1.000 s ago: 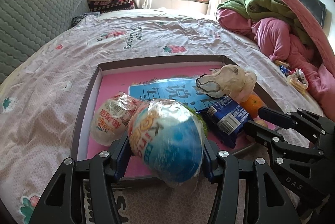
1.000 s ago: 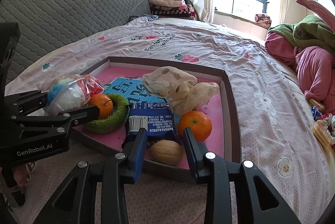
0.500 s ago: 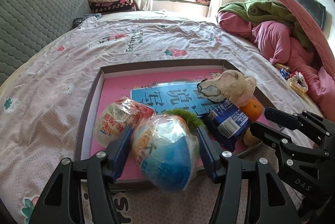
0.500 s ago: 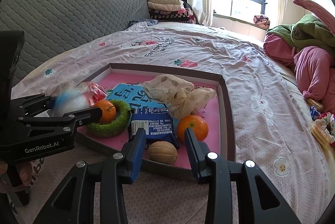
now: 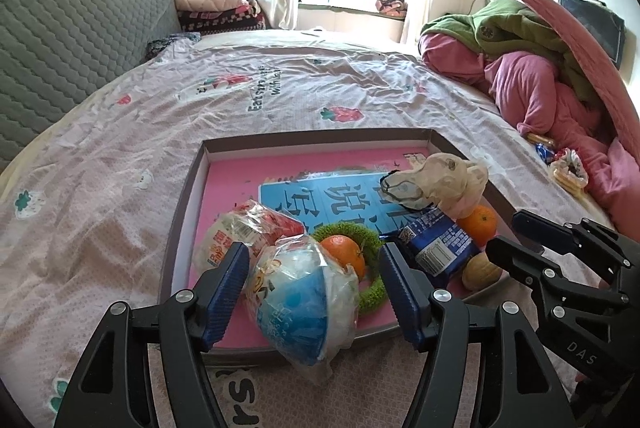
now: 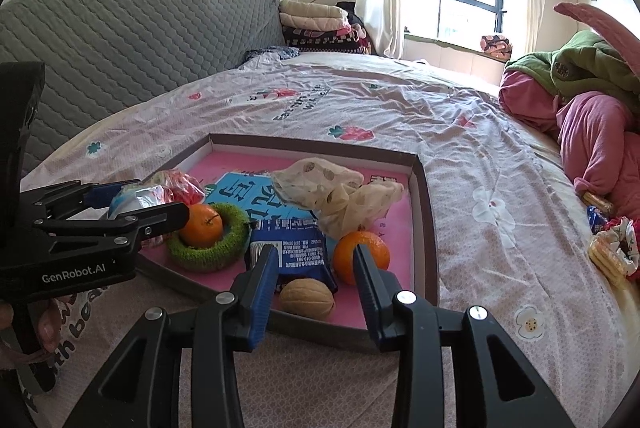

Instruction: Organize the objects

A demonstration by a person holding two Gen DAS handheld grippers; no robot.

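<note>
Our left gripper [image 5: 314, 290] has its fingers spread, and the blue-and-white wrapped snack [image 5: 306, 308] sits loose between them on the near rim of the pink tray [image 5: 224, 179], touching neither pad that we can see. Just behind it lie a red-and-white packet [image 5: 244, 234] and an orange [image 5: 344, 254] inside a green ring [image 5: 374, 290]. Our right gripper [image 6: 314, 282] is open and empty, framing a walnut [image 6: 306, 298], with a blue packet [image 6: 292, 248] and a second orange [image 6: 360, 254] beyond.
</note>
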